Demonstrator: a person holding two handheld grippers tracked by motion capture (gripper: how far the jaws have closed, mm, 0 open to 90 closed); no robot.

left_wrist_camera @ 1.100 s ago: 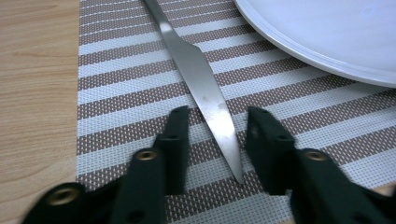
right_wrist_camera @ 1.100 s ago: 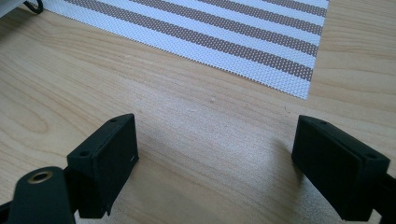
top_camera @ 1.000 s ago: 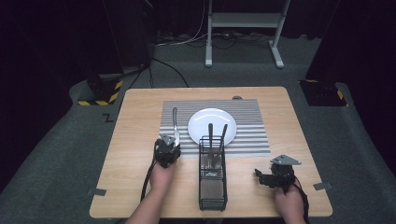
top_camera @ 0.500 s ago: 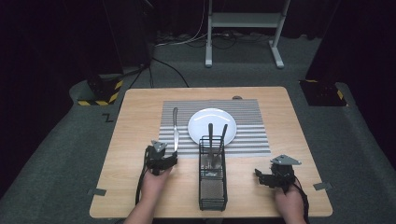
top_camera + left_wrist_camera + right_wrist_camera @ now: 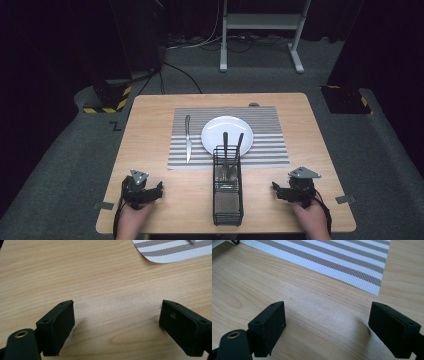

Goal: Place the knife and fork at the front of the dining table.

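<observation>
A silver knife [image 5: 188,138] lies on the striped placemat [image 5: 260,150], left of a white plate [image 5: 227,131]. A black wire caddy [image 5: 227,185] stands in front of the plate with two utensils [image 5: 231,150] upright in it. My left gripper [image 5: 150,192] rests near the table's front left; its jaws have just been opening and stand wide over bare wood [image 5: 115,315] with nothing between them. My right gripper [image 5: 280,192] sits at the front right, open and empty above wood [image 5: 324,320] just short of the placemat's corner [image 5: 372,287].
The wooden table [image 5: 150,125] has tape tabs at its front corners. A white stand [image 5: 260,30] and cables lie on the grey floor behind it. A black-and-yellow striped block [image 5: 107,102] sits off the table's far left corner.
My left gripper let go of the knife, which stays on the placemat, and drew back toward the table's front left with its jaws opening. The right gripper kept still.
</observation>
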